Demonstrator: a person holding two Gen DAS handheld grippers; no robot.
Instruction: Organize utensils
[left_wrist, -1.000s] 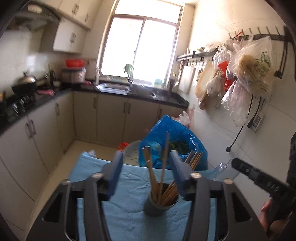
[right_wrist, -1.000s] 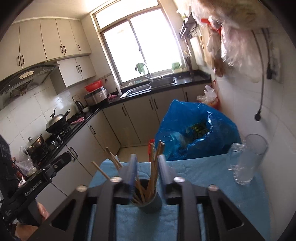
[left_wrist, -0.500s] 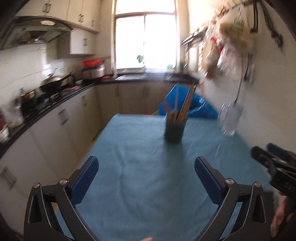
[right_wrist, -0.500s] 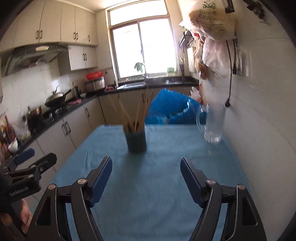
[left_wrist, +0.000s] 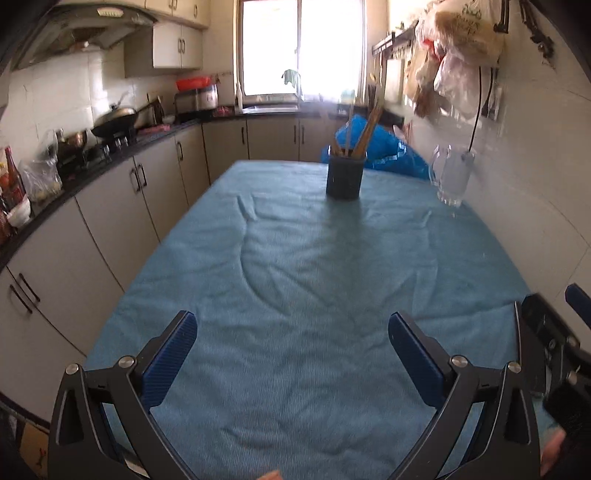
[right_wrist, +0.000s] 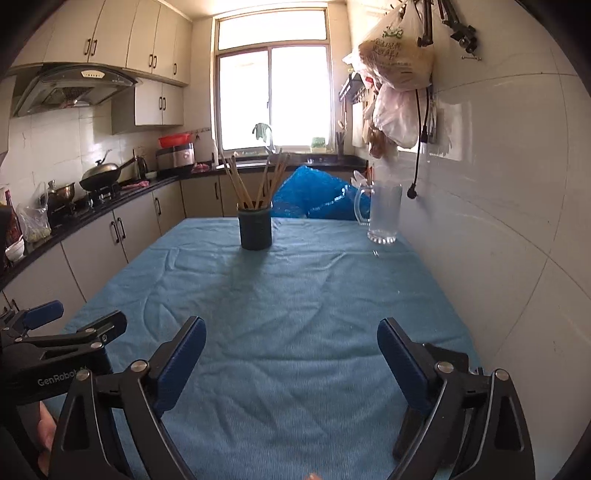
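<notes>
Above blue cloth (right_wrist: 295, 295): left gripper (left_wrist: 291, 354), right gripper (right_wrist: 291, 350) spread wide, jaws just opened, empty.

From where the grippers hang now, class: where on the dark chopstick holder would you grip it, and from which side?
Grip the dark holder low on its round wall, coming in level from the near side. The chopsticks fan out of its mouth, so a grasp from above looks blocked. It stands upright, apart from the glass mug.

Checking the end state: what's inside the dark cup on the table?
Wooden chopsticks stand upright in the dark cup, fanned out above its rim. The opaque wall hides their lower ends and anything else inside.
</notes>
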